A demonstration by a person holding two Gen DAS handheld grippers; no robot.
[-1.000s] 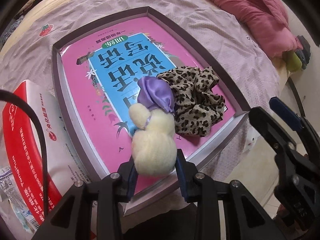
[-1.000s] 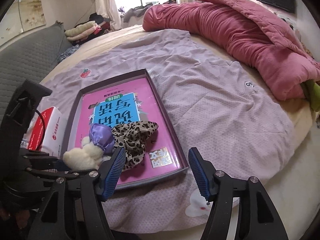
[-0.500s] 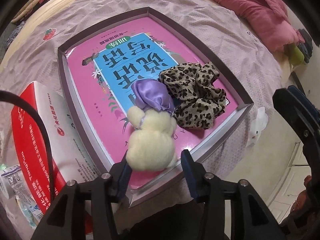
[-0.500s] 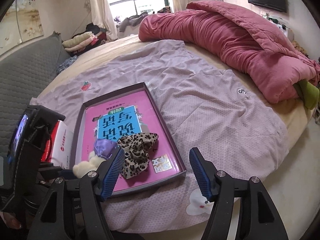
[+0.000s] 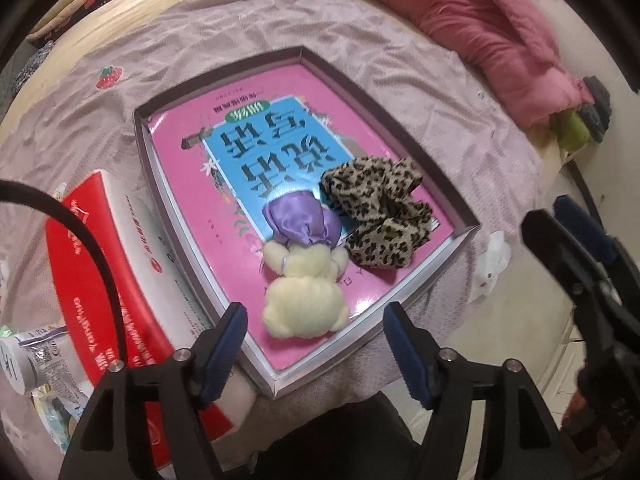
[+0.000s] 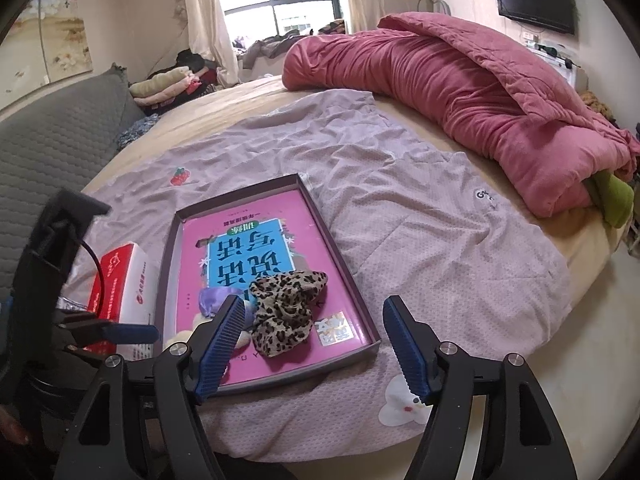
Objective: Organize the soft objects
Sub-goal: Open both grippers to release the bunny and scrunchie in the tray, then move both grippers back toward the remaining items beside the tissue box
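A shallow grey-rimmed tray [image 5: 408, 136] holding a pink book lies on the bed. In it lie a cream plush toy [image 5: 304, 300] with a purple satin cap [image 5: 302, 220] and a leopard-print scrunchie [image 5: 380, 212] beside it. My left gripper [image 5: 316, 344] is open and empty, its fingers either side of the plush and just in front of it, apart from it. My right gripper [image 6: 316, 348] is open and empty above the tray's near edge [image 6: 304, 376]; the scrunchie [image 6: 286, 312] shows between its fingers. The plush is mostly hidden in the right wrist view.
A red and white box [image 5: 112, 280] lies left of the tray, with a plastic-wrapped item [image 5: 28, 356] beside it. A rolled pink quilt [image 6: 460, 92] lies at the far right of the bed. The lilac sheet [image 6: 420, 240] covers the bed; its edge is near.
My left gripper has opened, let go of the plush toy and drawn back; the toy now lies in the tray. My right gripper has pulled back and risen a little.
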